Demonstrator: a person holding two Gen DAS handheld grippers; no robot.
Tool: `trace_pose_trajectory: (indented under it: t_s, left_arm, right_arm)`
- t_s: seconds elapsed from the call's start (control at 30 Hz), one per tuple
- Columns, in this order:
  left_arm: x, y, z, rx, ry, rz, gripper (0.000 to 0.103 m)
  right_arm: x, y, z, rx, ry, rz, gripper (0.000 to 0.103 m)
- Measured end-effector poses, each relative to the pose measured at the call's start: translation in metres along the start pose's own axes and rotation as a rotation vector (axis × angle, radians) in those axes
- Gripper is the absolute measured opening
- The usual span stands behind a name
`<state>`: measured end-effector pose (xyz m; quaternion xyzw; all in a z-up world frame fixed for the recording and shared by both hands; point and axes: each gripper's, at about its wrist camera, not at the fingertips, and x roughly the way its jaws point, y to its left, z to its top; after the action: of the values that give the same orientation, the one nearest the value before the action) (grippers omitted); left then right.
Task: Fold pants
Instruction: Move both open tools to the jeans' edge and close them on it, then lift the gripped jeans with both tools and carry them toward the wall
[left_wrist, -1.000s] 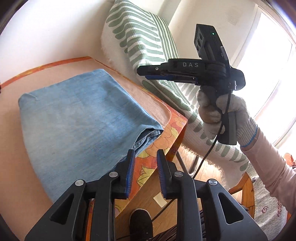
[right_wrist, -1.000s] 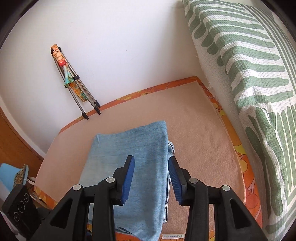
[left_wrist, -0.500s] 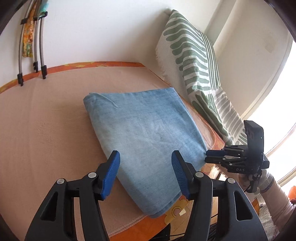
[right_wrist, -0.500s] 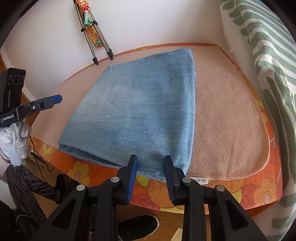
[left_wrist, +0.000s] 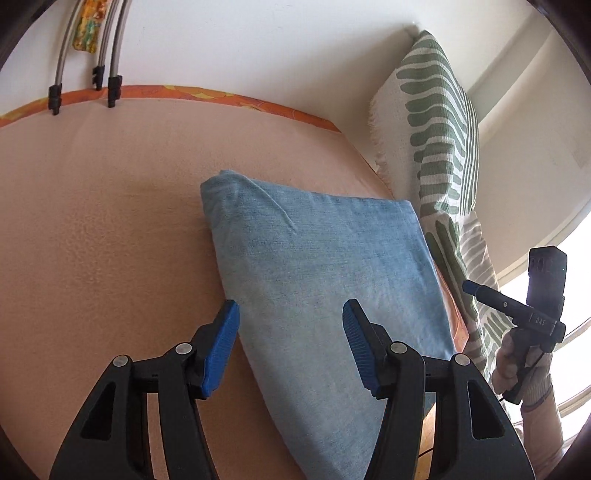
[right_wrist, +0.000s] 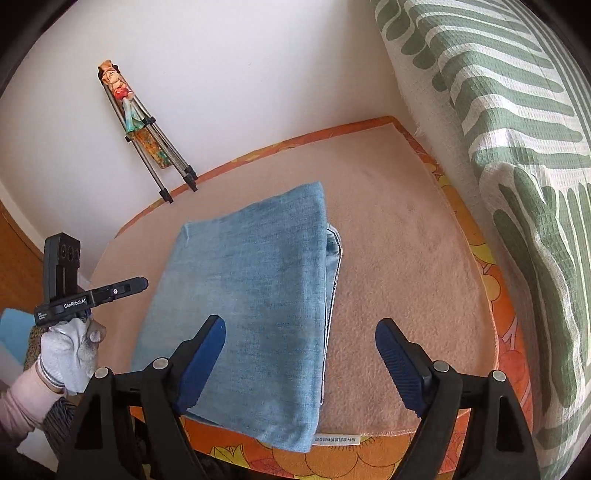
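Fingers on both grippers are apart and hold nothing. The left gripper (left_wrist: 291, 347) hangs over the near left side of the pants (left_wrist: 317, 295), with its jaws half wide. The right gripper (right_wrist: 300, 356) has jaws that have just been opening, and now they stand very wide above the near right edge of the pants, with nothing pinched.

One pair of blue pants lies in a neat flat stack on the pink mat (right_wrist: 399, 258), near the front edge. Layers peek out along its right side.

I think the folding is nearly done. Next, either one more fold, pinching both near corners together, or just a pat flat.

I count one pair of pants, two grippers, one mat, one green striped cushion (right_wrist: 517, 155), and one small tripod (right_wrist: 147, 147) by the wall.
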<state>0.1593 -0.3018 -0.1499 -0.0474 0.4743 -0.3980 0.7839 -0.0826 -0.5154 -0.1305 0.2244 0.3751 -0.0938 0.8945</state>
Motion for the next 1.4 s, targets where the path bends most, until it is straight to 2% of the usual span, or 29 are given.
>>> trace_pose_trajectory:
  t_s: [0.27, 0.43, 0.53, 0.73, 0.8, 0.9, 1.0, 1.03, 1.07, 1.17, 1.3, 1.4]
  left_arm:
    - [0.026, 0.018, 0.013, -0.065, 0.030, -0.018, 0.058]
    - [0.037, 0.031, 0.016, -0.085, 0.029, -0.028, 0.058]
    - [0.043, 0.036, 0.017, -0.095, 0.032, -0.040, 0.058]
    - [0.051, 0.034, 0.024, -0.054, 0.020, -0.057, 0.062]
    - [0.054, 0.033, 0.027, -0.052, 0.024, -0.065, 0.062]
    - [0.056, 0.033, 0.027, -0.041, 0.023, -0.079, 0.063]
    - [0.057, 0.031, 0.027, -0.032, 0.012, -0.075, 0.063]
    - [0.057, 0.031, 0.026, -0.034, 0.009, -0.073, 0.061]
    - [0.057, 0.032, 0.026, -0.044, 0.008, -0.073, 0.054]
    - [0.057, 0.037, 0.026, -0.096, 0.003, -0.091, 0.039]
    - [0.055, 0.030, 0.025, -0.074, -0.009, -0.081, 0.025]
    - [0.049, 0.027, 0.024, -0.072, -0.028, -0.088, 0.022]
  right_arm:
    - [0.070, -0.026, 0.040, 0.017, 0.112, 0.028, 0.087]
    - [0.094, -0.036, 0.049, 0.047, 0.103, 0.089, 0.087]
    - [0.111, -0.038, 0.049, 0.045, 0.136, 0.115, 0.087]
    - [0.115, -0.039, 0.049, 0.046, 0.121, 0.210, 0.087]
    - [0.120, -0.037, 0.050, 0.050, 0.146, 0.264, 0.082]
    - [0.125, -0.026, 0.050, 0.013, 0.155, 0.275, 0.081]
    - [0.134, -0.018, 0.048, 0.024, 0.183, 0.322, 0.059]
    - [0.139, -0.017, 0.046, 0.044, 0.198, 0.347, 0.046]
    - [0.141, -0.015, 0.045, 0.051, 0.197, 0.353, 0.041]
    - [0.140, -0.008, 0.046, 0.031, 0.184, 0.332, 0.037]
    - [0.134, 0.003, 0.049, 0.001, 0.170, 0.284, 0.032]
    - [0.123, 0.013, 0.051, -0.029, 0.147, 0.247, 0.027]
